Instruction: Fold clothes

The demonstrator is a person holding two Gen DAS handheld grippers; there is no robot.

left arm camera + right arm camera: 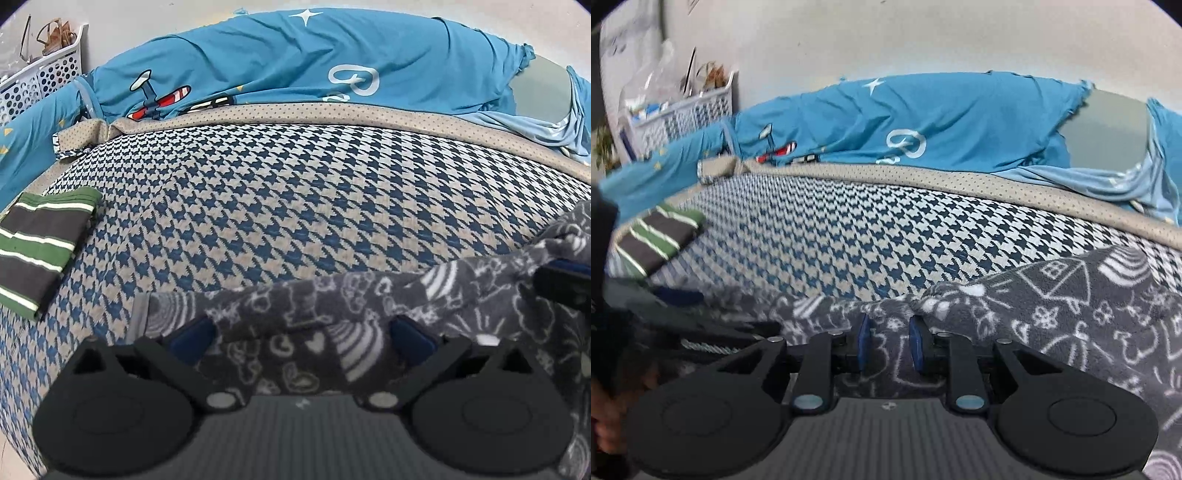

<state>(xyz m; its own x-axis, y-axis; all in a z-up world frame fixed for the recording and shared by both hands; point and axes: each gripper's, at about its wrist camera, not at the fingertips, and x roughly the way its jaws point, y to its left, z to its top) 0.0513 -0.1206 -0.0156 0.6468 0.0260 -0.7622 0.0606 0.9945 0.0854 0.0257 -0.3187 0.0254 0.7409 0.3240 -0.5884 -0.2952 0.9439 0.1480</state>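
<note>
A grey fleece garment point(295, 306) with white doodle prints lies at the near edge of the houndstooth bed cover point(295, 206). My left gripper point(301, 334) is open, its blue pads point(192, 334) spread wide with the garment's edge lying loose between them. In the right wrist view the same garment point(1071, 306) bunches into a fold at my right gripper point(890, 343), whose narrow blue pads point(864, 343) are shut on it. The right gripper point(565, 273) also shows at the right edge of the left wrist view, where the cloth rises toward it.
A folded green and grey striped garment point(40, 243) lies on the cover's left side, also seen in the right wrist view point(661, 236). Blue cartoon-print bedding point(295, 62) is piled along the far side by the wall. A white perforated basket point(40, 81) stands at the far left.
</note>
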